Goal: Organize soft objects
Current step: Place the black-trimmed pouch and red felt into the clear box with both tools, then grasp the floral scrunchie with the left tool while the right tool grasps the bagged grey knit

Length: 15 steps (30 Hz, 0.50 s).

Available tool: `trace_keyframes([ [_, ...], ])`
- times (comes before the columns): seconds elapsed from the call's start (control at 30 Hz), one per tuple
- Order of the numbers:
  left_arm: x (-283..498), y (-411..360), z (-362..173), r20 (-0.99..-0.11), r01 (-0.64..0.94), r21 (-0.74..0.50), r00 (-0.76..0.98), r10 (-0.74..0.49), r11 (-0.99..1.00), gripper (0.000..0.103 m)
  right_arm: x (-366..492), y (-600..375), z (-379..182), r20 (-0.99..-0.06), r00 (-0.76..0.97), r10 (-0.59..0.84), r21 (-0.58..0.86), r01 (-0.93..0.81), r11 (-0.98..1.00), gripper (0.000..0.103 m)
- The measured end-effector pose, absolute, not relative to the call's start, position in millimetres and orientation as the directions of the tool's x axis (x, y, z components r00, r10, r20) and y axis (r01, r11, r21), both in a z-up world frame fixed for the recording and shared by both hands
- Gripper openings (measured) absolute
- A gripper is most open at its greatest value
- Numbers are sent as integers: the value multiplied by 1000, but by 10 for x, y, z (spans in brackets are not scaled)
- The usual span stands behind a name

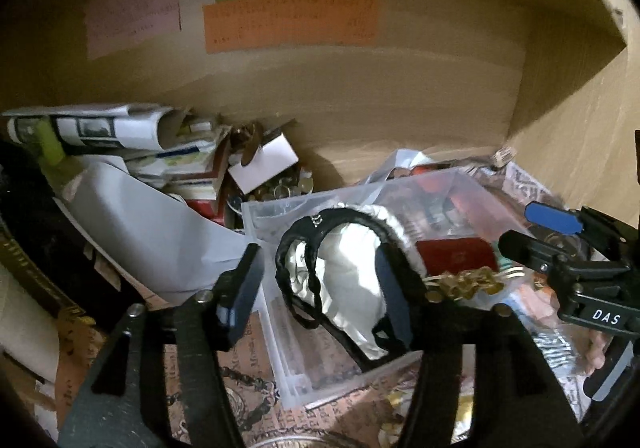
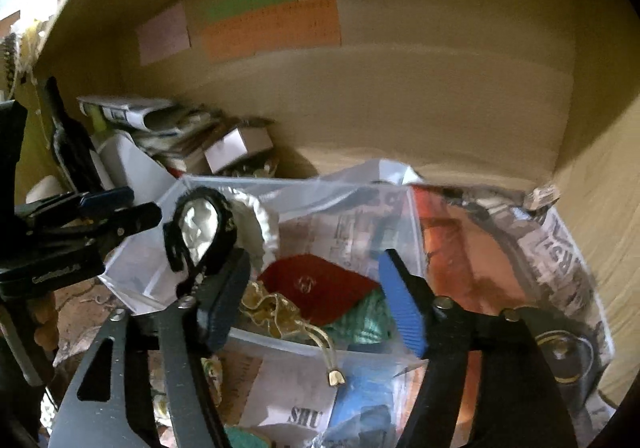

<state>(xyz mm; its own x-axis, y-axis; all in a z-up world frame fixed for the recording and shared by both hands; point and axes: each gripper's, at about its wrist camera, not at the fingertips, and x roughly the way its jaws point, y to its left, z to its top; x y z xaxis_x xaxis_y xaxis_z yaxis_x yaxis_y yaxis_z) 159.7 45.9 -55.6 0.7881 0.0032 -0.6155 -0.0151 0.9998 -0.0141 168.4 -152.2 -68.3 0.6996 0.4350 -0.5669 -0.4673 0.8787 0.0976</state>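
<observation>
A white satin pouch with black braided trim [image 1: 344, 272] hangs at the edge of a clear plastic box [image 1: 460, 196] inside a cardboard box. My left gripper [image 1: 316, 288] is open around the pouch; its right finger [image 1: 394, 296] touches the pouch. The pouch also shows in the right wrist view [image 2: 200, 228], with the left gripper [image 2: 120, 208] beside it. My right gripper [image 2: 316, 300] is open over the clear box [image 2: 320, 188], above a red pouch [image 2: 320, 284], a gold drawstring pouch [image 2: 268, 312] and a green knitted piece [image 2: 368, 320].
Cardboard walls [image 1: 360, 96] with pink, green and orange labels [image 1: 292, 24] close the back and right. Rolled papers, small boxes and coins [image 1: 224, 164] pile at the back left. Newspaper [image 2: 560, 248] lines the right side. My right gripper [image 1: 560, 248] shows at the right.
</observation>
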Motion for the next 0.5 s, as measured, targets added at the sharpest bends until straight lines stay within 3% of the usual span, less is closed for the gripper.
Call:
trace_keyframes([
  [0.2,1327,406,-400,-574,5,-17,818,-14,1000,72,1456,-1631,-491,-506,742,440,74,-471,879,80],
  [0.5,975,251,-426,-572,44,-29,819,-53,999,80,1107,-1877,-435,-470,774,424,56,-453,890,82],
])
